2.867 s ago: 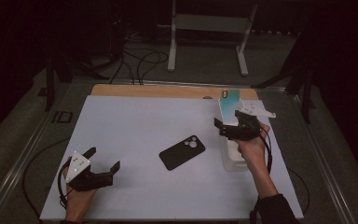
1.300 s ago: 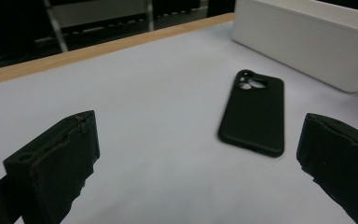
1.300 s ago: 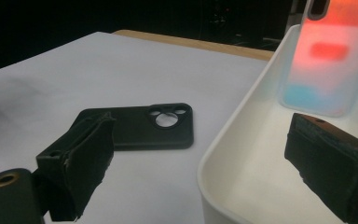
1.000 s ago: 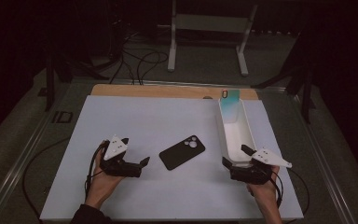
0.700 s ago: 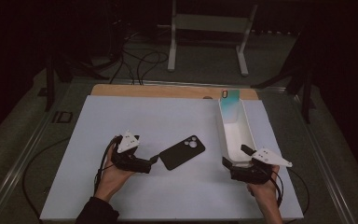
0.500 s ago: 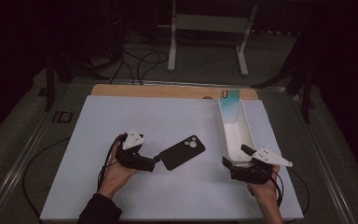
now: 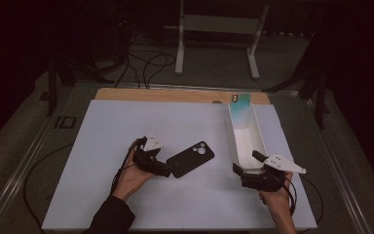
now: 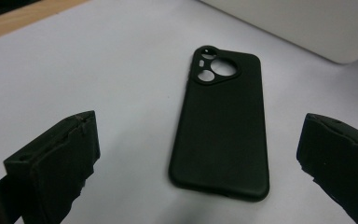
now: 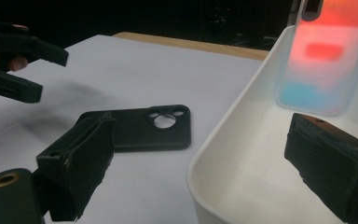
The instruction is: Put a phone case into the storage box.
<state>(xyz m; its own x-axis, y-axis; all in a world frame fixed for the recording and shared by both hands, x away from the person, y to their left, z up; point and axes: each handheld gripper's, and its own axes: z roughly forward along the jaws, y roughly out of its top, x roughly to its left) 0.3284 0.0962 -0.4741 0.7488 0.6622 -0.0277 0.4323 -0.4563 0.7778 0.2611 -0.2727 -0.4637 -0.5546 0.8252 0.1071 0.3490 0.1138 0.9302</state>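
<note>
A black phone case lies flat, camera holes up, in the middle of the white mat. My left gripper is open at the case's near-left end; in the left gripper view the case lies between the two spread jaws, apart from both. A long white tray stands on the right, and a translucent coloured phone case leans upright at its far end. My right gripper is open at the tray's near end, its jaws either side of the tray's left wall.
A wooden strip runs along the table's far edge. Behind the table, a white metal stand and loose cables sit on the dark floor. The other hand's gripper is at the upper left of the right gripper view.
My left gripper has moved right from the near-left of the mat up to the black case. My right gripper came back from the tray's far part to its near end, then stayed still.
</note>
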